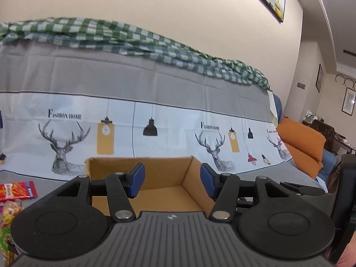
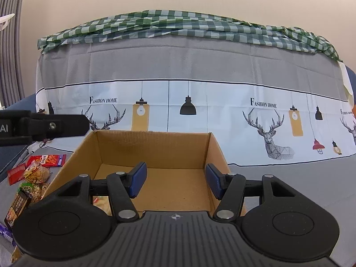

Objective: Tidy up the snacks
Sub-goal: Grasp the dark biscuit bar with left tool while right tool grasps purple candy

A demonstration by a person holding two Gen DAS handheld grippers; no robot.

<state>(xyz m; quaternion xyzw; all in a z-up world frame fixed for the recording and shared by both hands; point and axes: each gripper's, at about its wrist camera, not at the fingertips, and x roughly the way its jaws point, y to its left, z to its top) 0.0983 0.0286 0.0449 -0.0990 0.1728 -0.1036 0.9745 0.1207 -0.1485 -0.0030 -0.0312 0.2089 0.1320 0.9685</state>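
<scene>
An open brown cardboard box (image 2: 153,153) stands on the grey cloth surface; it also shows in the left wrist view (image 1: 155,173). My right gripper (image 2: 175,181) is open and empty, held over the box's near edge. A pale snack packet (image 2: 101,202) lies in the box's near left corner, partly hidden by the gripper. My left gripper (image 1: 172,179) is open and empty, just before the box. Several snack packets lie left of the box: a red packet (image 2: 50,160), a clear bag of crackers (image 2: 36,173), a brown packet (image 2: 17,207). A red packet (image 1: 16,190) shows at the left wrist view's left edge.
A sofa back draped with a grey and white deer-print cloth (image 2: 189,102) and a green checked cloth (image 2: 178,27) rises behind the box. The left gripper's body (image 2: 42,125) juts in at the right view's left. An orange cushion (image 1: 302,142) lies to the right.
</scene>
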